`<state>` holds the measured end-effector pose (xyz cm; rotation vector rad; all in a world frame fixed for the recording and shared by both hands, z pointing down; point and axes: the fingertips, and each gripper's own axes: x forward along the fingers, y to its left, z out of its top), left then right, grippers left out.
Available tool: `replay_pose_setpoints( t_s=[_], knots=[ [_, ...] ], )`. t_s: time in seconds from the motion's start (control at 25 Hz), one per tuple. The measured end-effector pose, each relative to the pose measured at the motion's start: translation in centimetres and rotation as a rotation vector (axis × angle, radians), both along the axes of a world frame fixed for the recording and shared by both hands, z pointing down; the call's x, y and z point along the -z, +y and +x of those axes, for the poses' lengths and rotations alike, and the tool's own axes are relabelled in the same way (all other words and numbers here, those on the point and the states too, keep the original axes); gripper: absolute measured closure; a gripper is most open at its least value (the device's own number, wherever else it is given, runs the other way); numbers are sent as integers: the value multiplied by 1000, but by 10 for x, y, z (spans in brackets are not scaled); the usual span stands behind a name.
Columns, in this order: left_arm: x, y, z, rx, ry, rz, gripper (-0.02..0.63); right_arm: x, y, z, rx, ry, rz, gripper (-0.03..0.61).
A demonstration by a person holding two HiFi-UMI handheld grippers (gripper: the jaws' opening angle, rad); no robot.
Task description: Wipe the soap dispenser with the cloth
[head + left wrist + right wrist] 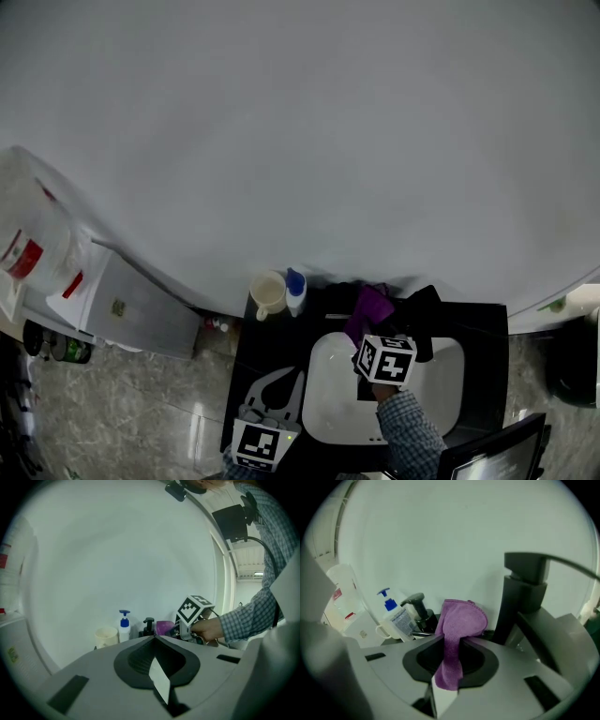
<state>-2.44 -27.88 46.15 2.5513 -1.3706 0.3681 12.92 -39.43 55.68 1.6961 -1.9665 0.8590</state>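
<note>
1. The black soap dispenser (418, 607) stands at the back of the dark desk (242, 358), close to the wall. It is between a white bottle with a blue pump (393, 616) and the black faucet (525, 592).
2. The purple cloth (459, 623) is bunched up just to the right of the dispenser. I cannot tell whether the two touch.
3. The right gripper (451, 641) has its fingers pinched together on the cloth, and a loose tail hangs down between them. From above, this gripper (367, 336) reaches over the back rim of the white sink basin (328, 398), with the cloth (370, 305) at its tip.
4. A hand (208, 627) in a checked sleeve holds the right gripper.
5. A cream cup (268, 294) stands just left of the white bottle (296, 291).
6. The left gripper (154, 638) has its fingers closed together with nothing between them. It hangs back over the front left of the desk, well apart from the dispenser (148, 625).
</note>
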Motion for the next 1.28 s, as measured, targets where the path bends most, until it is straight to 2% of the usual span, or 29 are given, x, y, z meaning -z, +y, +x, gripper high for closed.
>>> replay_pose_setpoints(
  t_s=[0.16, 0.36, 0.56, 0.72, 0.88, 1.08, 1.28],
  knots=[
    [14, -6, 3, -9, -1, 35, 612, 40, 14, -5, 6, -46, 70, 497],
    [21, -8, 5, -23, -16, 53, 612, 97, 12, -15, -11, -125, 206, 497],
    [30, -6, 4, -16, 2, 89, 612, 130, 4, -35, 36, -149, 302, 497],
    [31, -3, -1, -11, 7, 87, 612, 125, -3, -51, 62, -158, 296, 497],
    [20, 0, -8, -7, -7, 39, 612, 101, -11, -58, 67, -122, 263, 497],
    [14, -1, -12, 9, 1, 50, 612, 69, -17, -57, 70, -75, 219, 497],
    [2, 4, -15, 20, -4, 12, 612, 43, -12, -52, 67, -36, 198, 497]
  ],
)
